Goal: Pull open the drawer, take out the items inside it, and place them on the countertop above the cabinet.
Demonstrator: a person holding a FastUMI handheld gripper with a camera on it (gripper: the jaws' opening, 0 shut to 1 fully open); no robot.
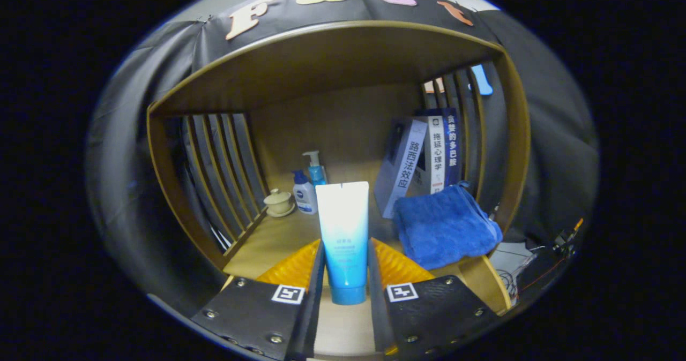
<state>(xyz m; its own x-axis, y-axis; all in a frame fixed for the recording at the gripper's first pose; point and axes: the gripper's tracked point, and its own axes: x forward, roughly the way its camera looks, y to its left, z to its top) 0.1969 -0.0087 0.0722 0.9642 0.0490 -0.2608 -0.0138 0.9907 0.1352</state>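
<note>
Here, a tall plastic squeeze tube, white at its crimped top and fading to blue at the cap (343, 240), stands cap-down between the fingers of our gripper (345, 275), above the pale wooden countertop (273, 240) of the open-fronted shelf cabinet. Both fingers press against the tube's lower half, one on each flank, so the jaws are narrowed around it and holding it upright. Whether the cap already rests on the wood or hangs just clear of it, we cannot tell.

We judge the tube light, with soft walls that give under pressure and a smooth, somewhat slippery skin. The firmest hold looks to be low on the body, near the stiff cap shoulder, where we have it now; higher up, the flattened end would buckle and let it swing. It is narrow-footed, so it could topple when released.

Beyond the tube, toward the back wall, stand a small white bottle with a dark blue cap (305, 196) and a clear blue pump dispenser (315, 169), close together. Beside them, near the slatted side, sits a cream ceramic lidded cup on a saucer (278, 203). On the other side lies a folded blue terry towel (445, 224), near the tube but apart from it, and behind the towel several books (423, 155) lean against the slats.
</note>
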